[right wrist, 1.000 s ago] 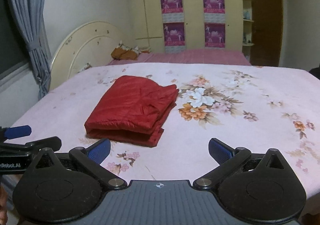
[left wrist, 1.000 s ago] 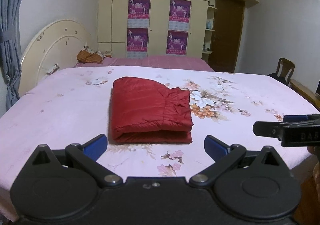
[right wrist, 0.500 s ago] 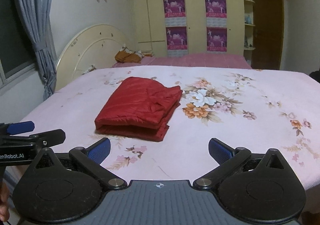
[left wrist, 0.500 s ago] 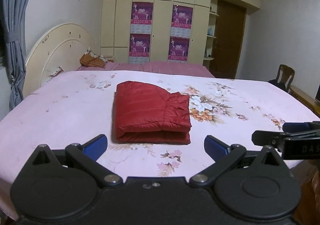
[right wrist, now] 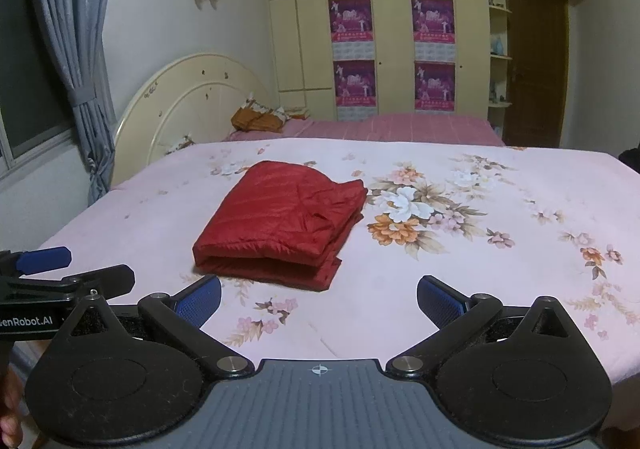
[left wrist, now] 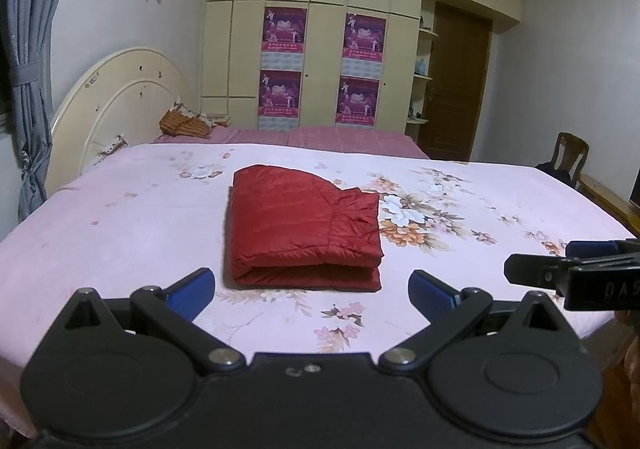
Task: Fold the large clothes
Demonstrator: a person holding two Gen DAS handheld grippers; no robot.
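A red quilted jacket [left wrist: 302,227] lies folded into a flat rectangle on the pink flowered bed [left wrist: 120,217]. It also shows in the right wrist view [right wrist: 280,225]. My left gripper [left wrist: 311,289] is open and empty, held back near the bed's front edge, short of the jacket. My right gripper [right wrist: 319,299] is open and empty, also near the front edge, to the right of the jacket. Each gripper shows at the side of the other's view: the right gripper [left wrist: 576,273] and the left gripper [right wrist: 52,277].
A cream headboard [left wrist: 116,105] stands at the left, with a curtain [left wrist: 28,61] beside it. A wardrobe wall with purple posters [left wrist: 324,65] and a brown door [left wrist: 456,77] are behind. A wooden chair [left wrist: 570,157] stands at the right.
Both grippers have drawn back and risen a little from the bed; the folded jacket looks smaller and farther. The jacket has not moved.
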